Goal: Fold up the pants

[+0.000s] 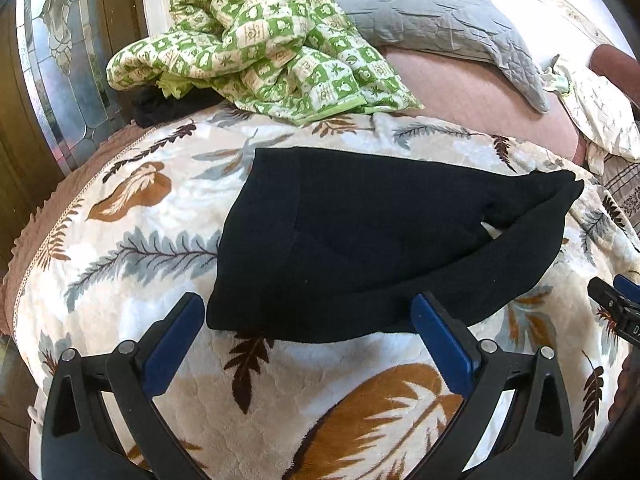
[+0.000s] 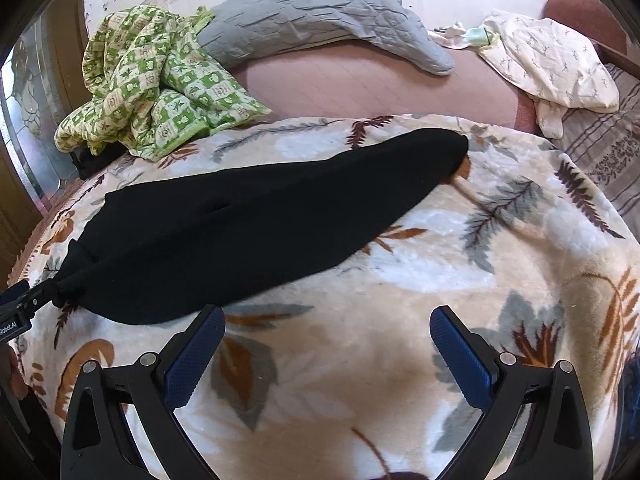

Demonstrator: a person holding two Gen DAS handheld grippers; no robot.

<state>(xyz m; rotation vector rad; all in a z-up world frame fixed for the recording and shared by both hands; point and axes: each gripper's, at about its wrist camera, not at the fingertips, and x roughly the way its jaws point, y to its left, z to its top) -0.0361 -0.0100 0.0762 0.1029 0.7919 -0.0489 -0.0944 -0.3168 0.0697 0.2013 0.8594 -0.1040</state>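
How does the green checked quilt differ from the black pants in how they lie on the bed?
The black pants lie spread flat and long; the green checked quilt sits bunched in a crumpled heap. The pants are plain black; the quilt bears green and cream squares. The pants lie near both open grippers; the quilt lies farther back. Both rest on the leaf-print blanket.

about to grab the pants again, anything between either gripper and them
Nothing visible. The left gripper is open at the near edge of the pants; the right gripper is open with only bare blanket before them.
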